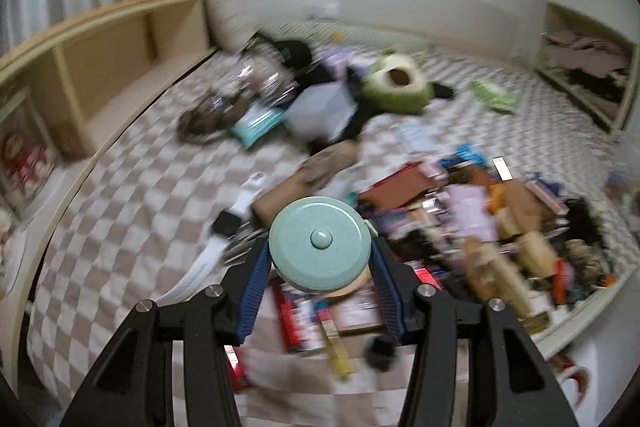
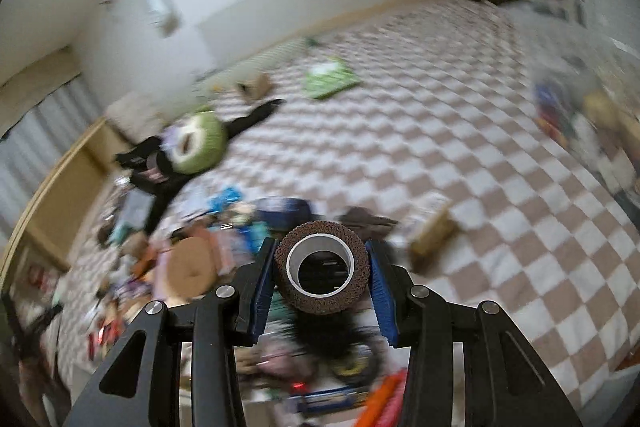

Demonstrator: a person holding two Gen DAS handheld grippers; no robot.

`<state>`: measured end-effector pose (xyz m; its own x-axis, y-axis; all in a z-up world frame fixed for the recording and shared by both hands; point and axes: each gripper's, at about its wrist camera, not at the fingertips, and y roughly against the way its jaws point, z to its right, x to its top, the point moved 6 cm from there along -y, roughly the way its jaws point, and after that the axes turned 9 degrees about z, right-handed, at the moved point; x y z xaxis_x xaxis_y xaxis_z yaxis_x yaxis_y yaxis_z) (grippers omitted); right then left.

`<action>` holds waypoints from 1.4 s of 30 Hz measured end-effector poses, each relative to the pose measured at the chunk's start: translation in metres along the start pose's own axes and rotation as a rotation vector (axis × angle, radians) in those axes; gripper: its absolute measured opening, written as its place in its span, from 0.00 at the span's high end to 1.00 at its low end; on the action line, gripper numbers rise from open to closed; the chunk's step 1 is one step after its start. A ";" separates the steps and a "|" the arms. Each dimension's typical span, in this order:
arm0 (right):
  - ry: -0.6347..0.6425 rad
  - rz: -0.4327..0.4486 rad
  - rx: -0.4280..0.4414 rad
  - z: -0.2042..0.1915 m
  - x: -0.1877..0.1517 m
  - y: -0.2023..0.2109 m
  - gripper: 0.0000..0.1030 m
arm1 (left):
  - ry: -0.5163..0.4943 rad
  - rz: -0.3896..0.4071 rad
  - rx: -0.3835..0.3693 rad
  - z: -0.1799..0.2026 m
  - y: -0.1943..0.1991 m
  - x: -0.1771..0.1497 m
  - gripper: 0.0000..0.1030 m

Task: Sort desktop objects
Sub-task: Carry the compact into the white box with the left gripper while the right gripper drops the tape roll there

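Observation:
My left gripper (image 1: 320,247) is shut on a round mint-green tape measure (image 1: 320,241) with a centre button, held above a checkered cloth (image 1: 132,195). A heap of small mixed objects (image 1: 500,223) lies just right of it. My right gripper (image 2: 321,269) is shut on a brown bandage roll (image 2: 321,267) with a white core, held above the same heap (image 2: 180,267). Both views are motion-blurred.
A white smartwatch (image 1: 236,215) lies left of the left gripper. A green plush (image 1: 396,83) (image 2: 196,143), dark clothing and a teal pack (image 1: 256,125) lie further back. A wooden shelf (image 1: 100,67) runs along the left. A green packet (image 2: 330,77) lies on the cloth.

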<state>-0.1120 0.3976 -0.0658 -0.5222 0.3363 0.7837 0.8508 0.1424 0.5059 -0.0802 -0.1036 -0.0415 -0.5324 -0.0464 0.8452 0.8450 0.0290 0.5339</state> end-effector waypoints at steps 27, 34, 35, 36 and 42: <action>0.545 -0.595 0.358 -0.179 -0.158 0.014 0.57 | -0.520 -0.104 -0.521 0.194 0.077 -0.059 0.51; 0.591 -0.664 0.359 -0.193 -0.177 0.010 0.57 | -0.555 -0.271 -0.561 0.201 0.060 -0.094 0.51; 0.593 -0.670 0.359 -0.194 -0.179 0.010 0.57 | -0.552 -0.294 -0.568 0.201 0.057 -0.099 0.51; 0.596 -0.673 0.358 -0.194 -0.180 0.010 0.57 | -0.546 -0.316 -0.567 0.201 0.054 -0.102 0.51; 0.606 -0.705 0.350 -0.189 -0.190 0.015 0.57 | -0.538 -0.424 -0.519 0.200 0.031 -0.120 0.51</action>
<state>-0.0112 0.1602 -0.1390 -0.7743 -0.4495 0.4454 0.2522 0.4264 0.8687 0.0002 0.1025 -0.1220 -0.6482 0.5340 0.5429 0.4146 -0.3505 0.8398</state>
